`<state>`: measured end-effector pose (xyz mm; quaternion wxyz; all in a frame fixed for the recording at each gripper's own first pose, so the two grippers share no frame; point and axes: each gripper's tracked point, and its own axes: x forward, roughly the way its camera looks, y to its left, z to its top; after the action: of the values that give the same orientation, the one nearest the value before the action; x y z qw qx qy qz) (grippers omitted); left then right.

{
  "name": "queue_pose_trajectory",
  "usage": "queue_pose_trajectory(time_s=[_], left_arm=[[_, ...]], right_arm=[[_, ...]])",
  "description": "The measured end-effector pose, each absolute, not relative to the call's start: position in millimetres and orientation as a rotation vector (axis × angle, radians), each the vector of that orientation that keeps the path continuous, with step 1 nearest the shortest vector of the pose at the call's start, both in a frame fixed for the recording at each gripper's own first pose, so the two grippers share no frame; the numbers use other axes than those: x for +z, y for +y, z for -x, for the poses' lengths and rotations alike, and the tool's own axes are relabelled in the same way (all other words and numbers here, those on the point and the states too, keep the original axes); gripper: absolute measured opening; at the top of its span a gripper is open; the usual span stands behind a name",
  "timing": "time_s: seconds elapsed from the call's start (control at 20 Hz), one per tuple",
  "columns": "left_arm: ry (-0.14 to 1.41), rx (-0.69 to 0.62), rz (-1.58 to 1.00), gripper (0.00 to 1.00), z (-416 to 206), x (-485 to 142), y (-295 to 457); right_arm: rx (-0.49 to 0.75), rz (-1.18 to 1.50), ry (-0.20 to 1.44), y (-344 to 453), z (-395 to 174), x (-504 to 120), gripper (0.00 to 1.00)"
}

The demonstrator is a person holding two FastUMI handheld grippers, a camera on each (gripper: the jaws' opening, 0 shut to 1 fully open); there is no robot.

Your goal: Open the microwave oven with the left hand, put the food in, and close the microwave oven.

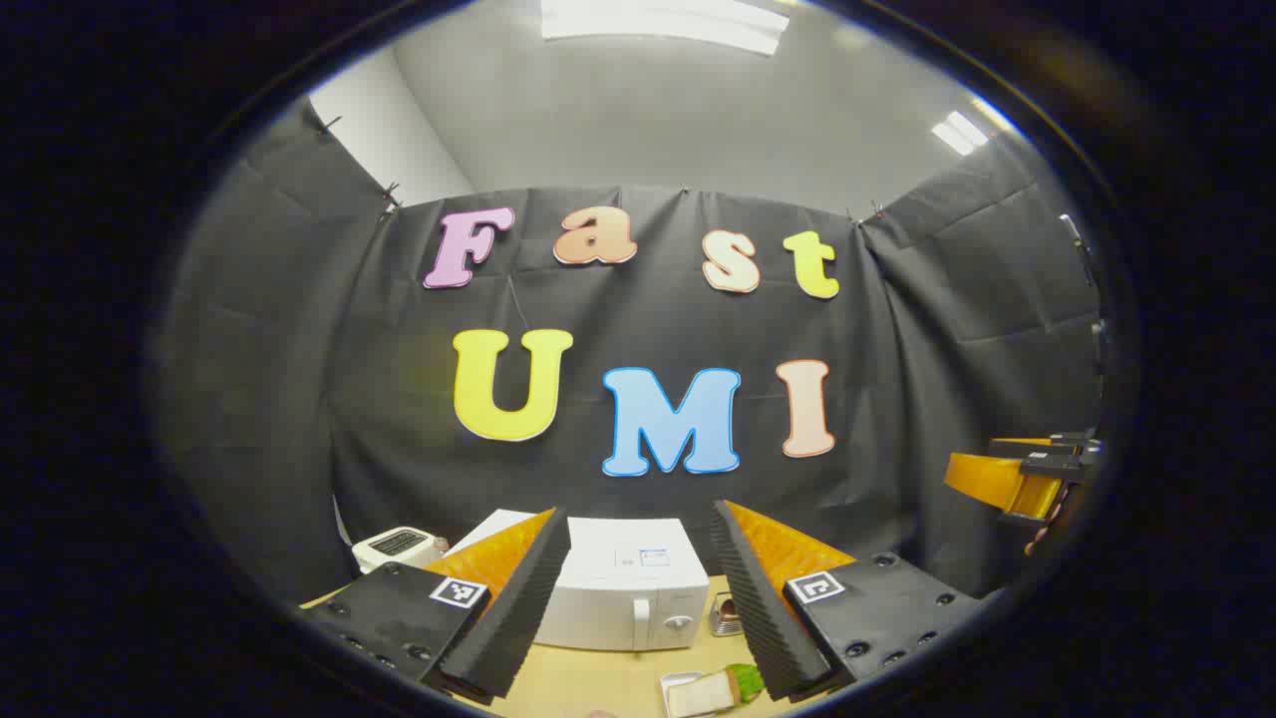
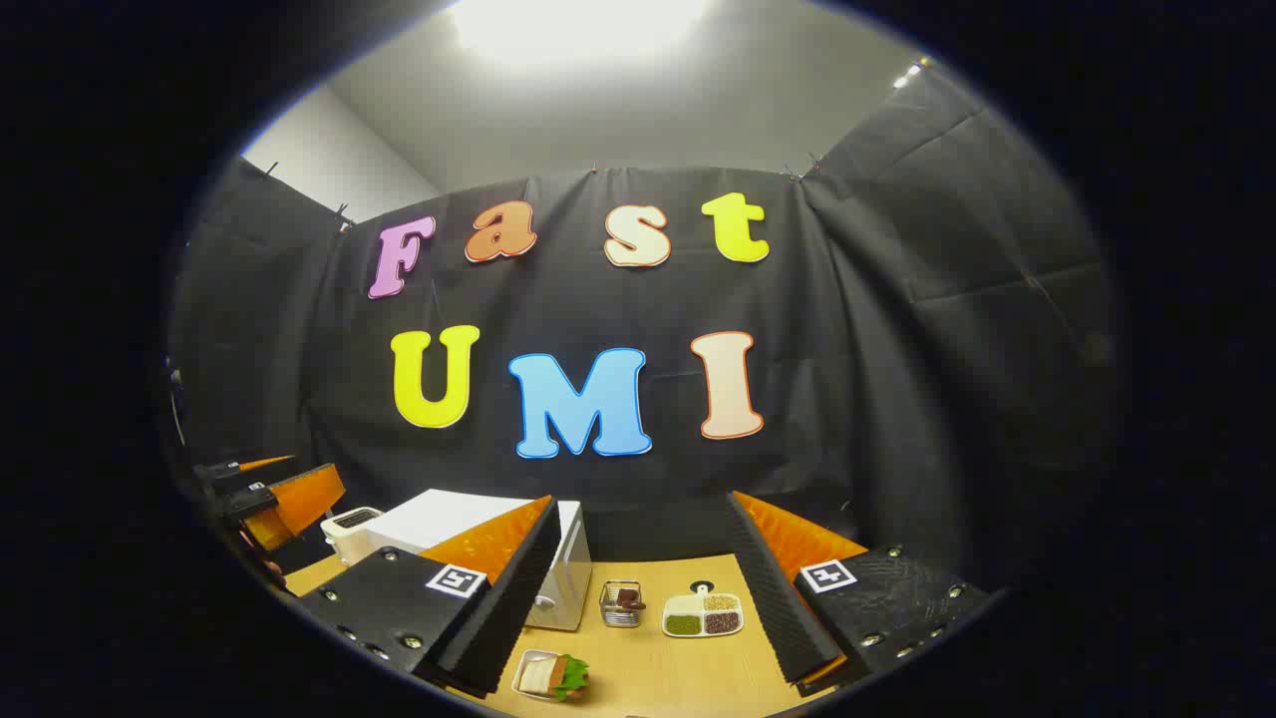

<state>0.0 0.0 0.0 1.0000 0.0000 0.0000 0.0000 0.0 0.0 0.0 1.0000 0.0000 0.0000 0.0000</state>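
Left claw (image 1: 638, 598) and right claw (image 2: 643, 588) both apart, empty; microwave (image 1: 623, 593) door closed, sandwich (image 2: 553, 676) on counter (image 2: 658, 668). Nothing started.

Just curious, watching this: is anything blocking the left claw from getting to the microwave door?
Nothing visible does. The left claw hangs open, apart from the microwave, whose door is closed; only bare table lies between them.
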Motion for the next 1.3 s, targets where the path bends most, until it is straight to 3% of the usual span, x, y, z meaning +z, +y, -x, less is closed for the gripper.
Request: queue_pose_trajectory(time_s=[0.35,0.55,0.8,1.15,1.2,1.25,1.3], left_arm=[[0.013,-0.049,-0.015,0.93,-10.0,-7.8,-1.5],[-0.025,-0.097,0.02,0.94,-19.4,-5.8,18.3],[-0.001,-0.169,0.066,0.93,-31.6,-32.9,32.7],[0.168,-0.17,0.1,0.93,-80.7,-154.9,31.7],[0.196,-0.171,0.104,0.98,-90.1,-178.2,25.9],[0.207,-0.163,0.096,0.94,-98.6,-195.3,23.0],[0.226,-0.146,0.082,0.99,-106.5,-214.4,23.7]], right_arm=[[0.011,-0.022,0.021,13.5,-18.5,-7.9,0.99],[-0.103,0.005,-0.013,20.9,-16.6,-4.6,0.99],[-0.158,-0.011,-0.05,42.4,-15.8,-2.7,0.98],[-0.162,0.034,0.026,42.1,-28.5,-37.4,0.99],[-0.15,0.042,0.036,41.6,-31.4,-43.1,0.99],[-0.146,0.05,0.043,37.9,-35.6,-48.4,0.99],[-0.142,0.052,0.058,34.9,-39.8,-54.6,0.99]])
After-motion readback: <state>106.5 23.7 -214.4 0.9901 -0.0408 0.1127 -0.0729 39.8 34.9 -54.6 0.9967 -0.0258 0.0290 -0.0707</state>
